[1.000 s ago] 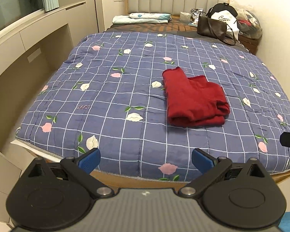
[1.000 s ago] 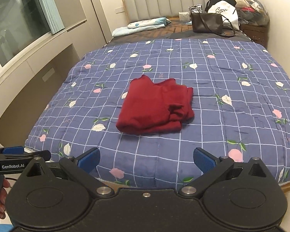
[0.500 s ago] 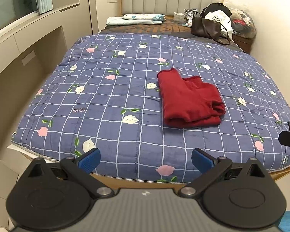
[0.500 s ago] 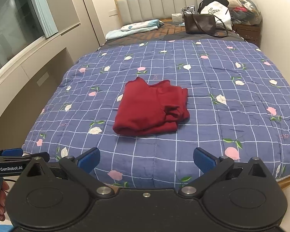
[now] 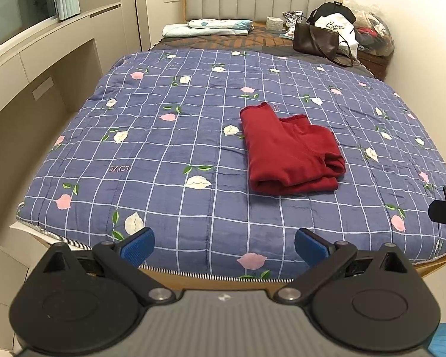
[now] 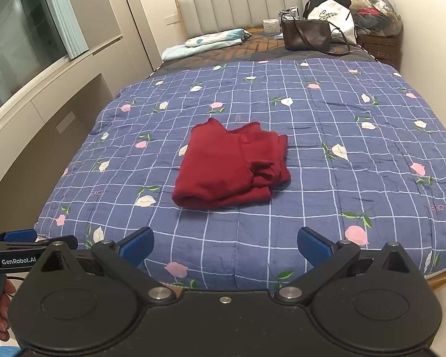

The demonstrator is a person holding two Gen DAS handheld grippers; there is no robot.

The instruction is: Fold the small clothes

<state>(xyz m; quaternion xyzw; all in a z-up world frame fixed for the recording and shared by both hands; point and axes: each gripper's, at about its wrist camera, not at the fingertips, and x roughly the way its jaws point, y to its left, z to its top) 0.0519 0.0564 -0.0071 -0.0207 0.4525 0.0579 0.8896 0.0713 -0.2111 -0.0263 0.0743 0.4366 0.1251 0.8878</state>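
Garment (image 5: 288, 151): red, folded, mid-quilt (image 5: 169, 148), well ahead of both grippers. Left gripper (image 5: 224, 242): wide open, empty. Right gripper (image 6: 225, 243): wide open, empty. Advice: approach low, pinch 2 near corners, avoid snagging quilt.

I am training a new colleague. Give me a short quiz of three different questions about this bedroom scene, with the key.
1. True or false: the red garment lies folded on the blue quilt, touched by neither gripper.
2. What stands at the head of the bed: A) a brown handbag; B) a laptop; C) a lamp?
3. Fill in: the left gripper and the right gripper both have their jaws ____.

Key: 1 true; 2 A; 3 open.
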